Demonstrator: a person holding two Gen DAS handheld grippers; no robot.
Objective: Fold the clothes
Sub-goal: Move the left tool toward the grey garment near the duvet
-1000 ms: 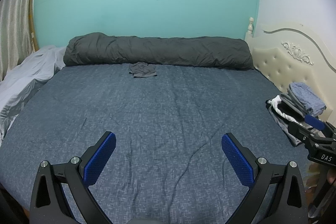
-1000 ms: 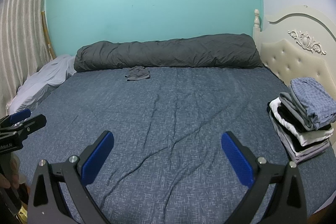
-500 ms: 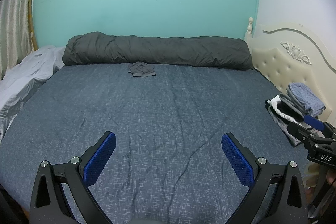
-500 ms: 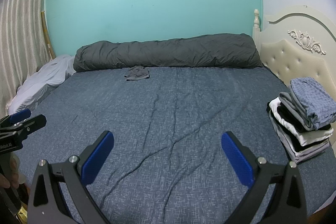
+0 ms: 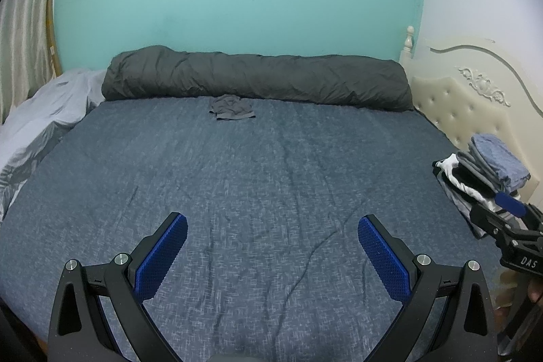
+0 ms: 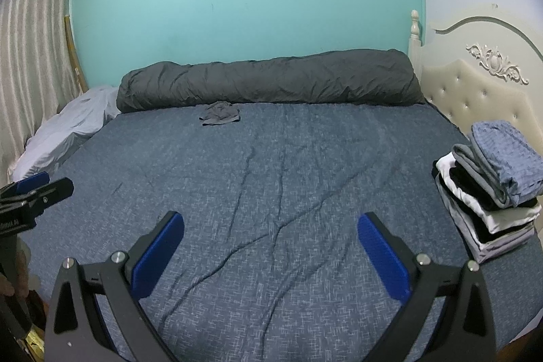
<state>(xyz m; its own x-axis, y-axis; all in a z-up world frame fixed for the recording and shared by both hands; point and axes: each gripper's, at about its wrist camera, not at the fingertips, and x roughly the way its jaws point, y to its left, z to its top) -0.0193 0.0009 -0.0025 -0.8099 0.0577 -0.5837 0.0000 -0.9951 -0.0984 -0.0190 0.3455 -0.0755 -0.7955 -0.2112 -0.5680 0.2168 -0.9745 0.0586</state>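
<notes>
Left gripper (image 5: 272, 238): jaws spread wide, nothing between the blue pads (image 5: 162, 255); poised above the near part of the bed, over bare bedsheet (image 5: 271, 178).

Right gripper (image 6: 271, 238): jaws likewise wide and empty, blue pads (image 6: 381, 255) apart; poised above the near bed edge, beside the other unit.

Bedsheet: dark blue, speckled, lightly creased across the middle.

Unfolded garment (image 5: 232, 107): small, grey, crumpled, with a band along its near edge; lying at the far side of the bed, touching or just in front of the rolled grey duvet (image 5: 258, 80). Well apart from both grippers.

Stack of folded clothes (image 6: 488, 189): at the right edge of the bed near the cream headboard (image 6: 482, 94); blue checked piece on top, grey, black and white layers beneath; leaning slightly.

Pale grey sheet (image 5: 44, 117): bunched at the far left.

Containers: none in view; folded pieces kept only as a loose pile.

Risks, as judgement: long reach to the garment, so pinching sheet along with cloth likely if pads close too low; similar greys against the duvet, so wrong fabric easily caught; leaning stack prone to toppling if brushed or topped carelessly.
</notes>
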